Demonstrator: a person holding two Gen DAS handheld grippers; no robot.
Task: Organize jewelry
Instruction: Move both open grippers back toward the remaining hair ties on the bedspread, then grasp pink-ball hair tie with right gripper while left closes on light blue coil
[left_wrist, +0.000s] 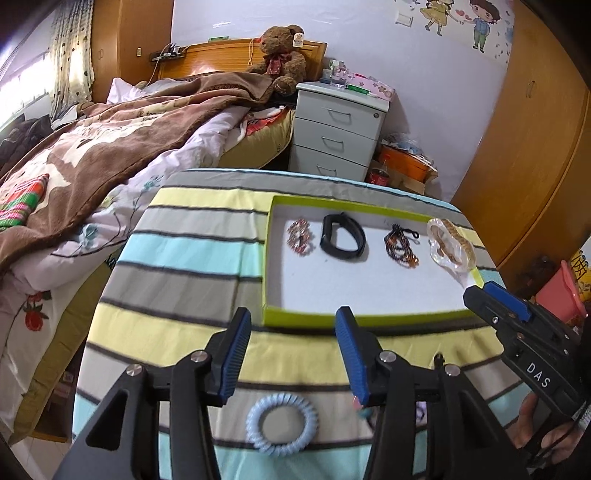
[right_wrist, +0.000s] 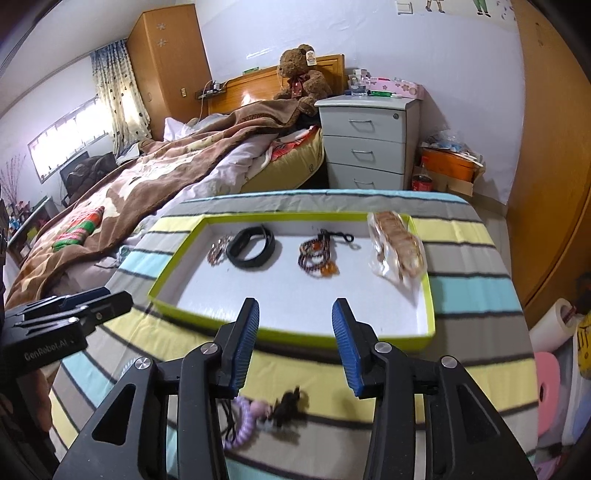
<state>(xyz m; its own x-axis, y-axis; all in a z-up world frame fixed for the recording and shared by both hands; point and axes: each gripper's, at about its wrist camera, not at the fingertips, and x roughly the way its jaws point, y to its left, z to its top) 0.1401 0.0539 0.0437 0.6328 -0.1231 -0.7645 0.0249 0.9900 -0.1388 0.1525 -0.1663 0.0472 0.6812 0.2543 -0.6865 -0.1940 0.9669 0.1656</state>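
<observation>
Your bench (left_wrist: 192, 254) is covered by a cloth striped in yellow, grey and light blue. On it, toward the far side, you have a shallow green-rimmed tray (left_wrist: 269, 266) with a white floor. Nearer to you on the cloth lie a light blue coiled hair tie (left_wrist: 281, 424), a purple coiled hair tie (right_wrist: 246, 417) and a small dark piece (right_wrist: 290, 404), blurred, just beside it.

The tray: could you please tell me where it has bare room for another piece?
The tray is bare along its near half, below the black band and beaded bracelets. The far row is crowded, with the bagged bracelet against the right wall.
</observation>
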